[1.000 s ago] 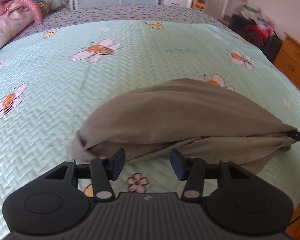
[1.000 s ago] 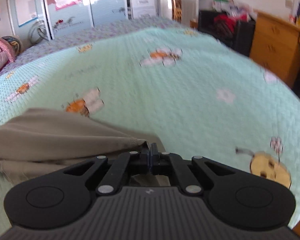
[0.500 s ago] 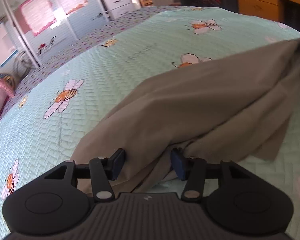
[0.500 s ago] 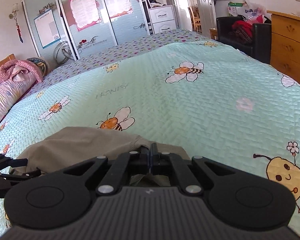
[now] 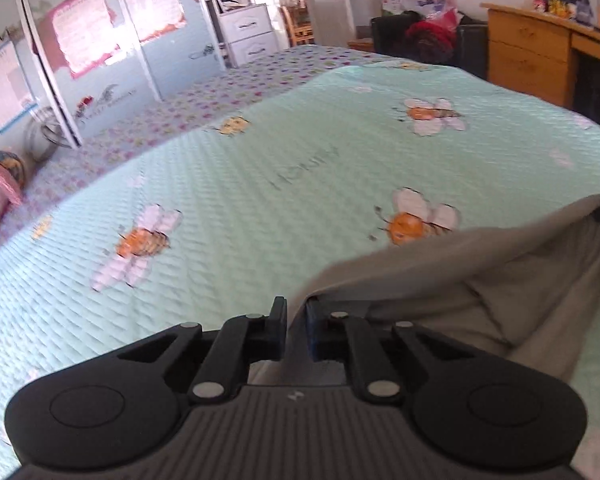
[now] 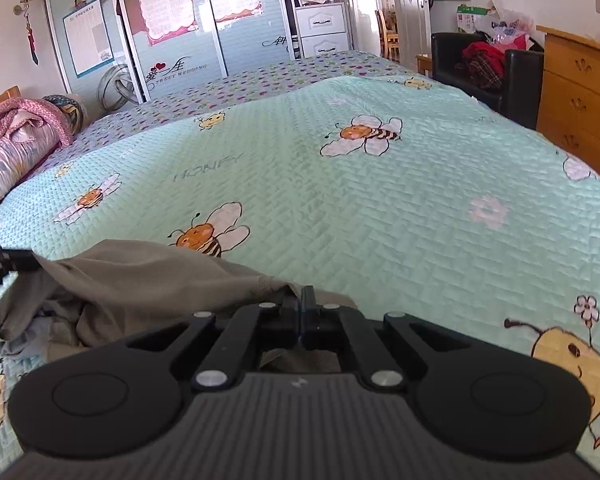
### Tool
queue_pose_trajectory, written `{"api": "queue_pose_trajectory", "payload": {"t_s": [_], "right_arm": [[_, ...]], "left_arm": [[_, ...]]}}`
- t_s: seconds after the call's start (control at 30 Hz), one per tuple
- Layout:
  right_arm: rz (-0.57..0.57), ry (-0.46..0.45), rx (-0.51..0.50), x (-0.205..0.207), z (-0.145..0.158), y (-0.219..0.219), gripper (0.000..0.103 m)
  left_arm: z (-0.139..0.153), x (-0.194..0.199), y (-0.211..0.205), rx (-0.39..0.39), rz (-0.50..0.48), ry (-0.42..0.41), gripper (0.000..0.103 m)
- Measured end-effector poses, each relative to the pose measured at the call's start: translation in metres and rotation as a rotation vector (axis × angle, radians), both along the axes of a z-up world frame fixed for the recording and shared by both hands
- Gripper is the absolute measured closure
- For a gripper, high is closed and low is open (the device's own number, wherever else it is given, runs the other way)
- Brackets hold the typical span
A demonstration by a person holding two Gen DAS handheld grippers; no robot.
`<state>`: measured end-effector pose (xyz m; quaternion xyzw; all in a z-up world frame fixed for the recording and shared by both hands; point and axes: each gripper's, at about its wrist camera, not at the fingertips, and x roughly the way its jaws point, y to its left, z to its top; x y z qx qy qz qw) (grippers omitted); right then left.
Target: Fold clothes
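1. While the right gripper [image 6: 301,312] keeps its tongs pressed together on one corner of the brown garment [image 6: 140,280], the left gripper [image 5: 296,320] is closing on the opposite corner; the cloth edge already sits between its two pads.
2. One second ago the left tongs stood spread in front of the cloth, with nothing between them. Half a second ago they were still spread but pushed into the fabric edge. Now they are narrow, and the fabric runs up out of the gap.
3. The left hand has also rolled and swung sideways since then, so its camera now looks more across the bed [image 5: 260,168] toward the wardrobe doors [image 5: 100,40].
4. The garment lies on the near part of the green bee bedspread, bunched, and it hangs as a loose span between the two grippers. In the left view the right tongs show as a dark tip at the far corner of the cloth.
5. I judge that both ends are now caught, or nearly caught, so the cloth can be lifted and stretched flat. That is an early step; no fold is made yet.
6. If the left pinch holds only a thin hem, it may slip when the cloth is pulled tight.
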<state>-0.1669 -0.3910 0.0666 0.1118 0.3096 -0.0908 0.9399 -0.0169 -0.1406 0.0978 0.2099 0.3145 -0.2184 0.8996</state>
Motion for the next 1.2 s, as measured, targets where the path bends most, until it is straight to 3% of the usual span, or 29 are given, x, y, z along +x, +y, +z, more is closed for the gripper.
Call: {"api": "queue_pose_trajectory", "payload": {"t_s": [0.2,0.33,0.4,0.5,0.57,0.63,0.7,0.83,0.87,0.9,0.97,1.07,1.1,1.2], "right_arm": [[-0.017,0.009,-0.059,0.025,0.007,0.004,0.102],[-0.062,0.055,-0.037,0.050,0.003,-0.004,0.101],[-0.098,0.120,-0.021,0.065,-0.009,-0.009,0.091],[-0.097,0.216,0.012,0.070,-0.023,-0.014,0.087],[-0.099,0.191,0.030,0.057,-0.022,-0.015,0.085],[-0.122,0.159,0.039,0.042,-0.017,-0.018,0.075],[-0.154,0.126,0.052,0.029,-0.010,-0.020,0.069],[-0.198,0.080,0.089,0.010,0.003,-0.020,0.066],[-0.203,0.068,0.091,0.008,0.008,-0.019,0.062],[-0.206,0.064,0.099,0.008,0.013,-0.020,0.050],[-0.196,0.077,0.129,0.011,0.015,-0.022,0.038],[-0.169,0.078,0.089,0.024,0.014,-0.025,0.040],[-0.153,0.075,0.026,0.027,0.014,-0.021,0.039],[-0.008,0.226,-0.135,0.043,0.003,-0.002,0.045]], "left_arm": [[0.010,0.045,-0.019,0.028,0.081,0.006,0.093],[-0.019,0.084,-0.031,0.108,0.183,0.122,0.088],[-0.031,0.091,-0.031,0.147,0.232,0.147,0.088],[-0.029,0.082,-0.021,0.135,0.269,0.142,0.081],[-0.020,0.070,-0.013,0.117,0.258,0.121,0.068],[-0.012,0.059,-0.011,0.146,0.261,0.079,0.058],[-0.003,0.048,-0.011,0.179,0.253,0.033,0.055],[0.011,0.029,-0.008,0.167,0.220,0.030,0.047],[0.012,0.025,-0.008,0.165,0.213,0.033,0.047],[0.014,0.021,-0.007,0.162,0.205,0.036,0.047],[0.013,0.013,-0.009,0.178,0.195,0.037,0.047],[0.012,0.005,-0.013,0.191,0.189,0.050,0.047],[0.011,0.003,-0.013,0.188,0.191,0.059,0.047],[0.009,-0.002,-0.015,0.187,0.197,0.079,0.047]]}}
